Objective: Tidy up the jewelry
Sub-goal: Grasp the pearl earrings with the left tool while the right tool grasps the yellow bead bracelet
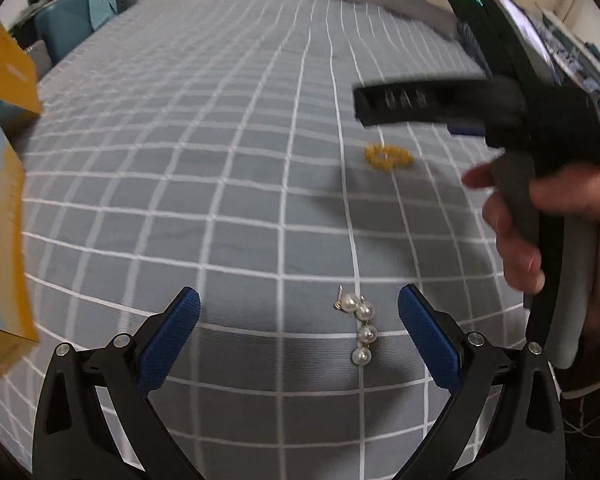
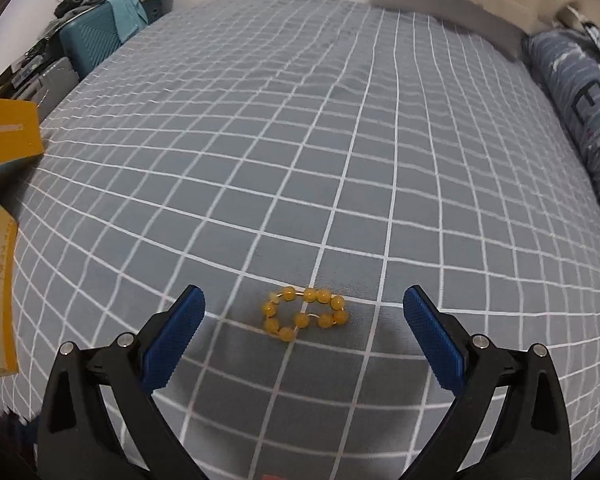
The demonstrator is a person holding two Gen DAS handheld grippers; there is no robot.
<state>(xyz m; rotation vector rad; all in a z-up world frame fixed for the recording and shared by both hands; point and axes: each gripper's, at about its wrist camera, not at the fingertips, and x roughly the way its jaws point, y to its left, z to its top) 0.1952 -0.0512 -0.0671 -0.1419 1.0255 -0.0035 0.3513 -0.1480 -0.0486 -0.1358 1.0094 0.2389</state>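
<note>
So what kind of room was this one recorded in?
Most likely a bedroom: the work surface is a bed with a grey, white-checked sheet, a blue patterned pillow lies along its right edge, and a teal suitcase piled with clothes stands beside it.

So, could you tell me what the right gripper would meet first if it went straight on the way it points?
Most likely the yellow bead bracelet, lying on the bedspread between the open right gripper fingers. Nothing shows in between, though depth is hard to judge.
</note>
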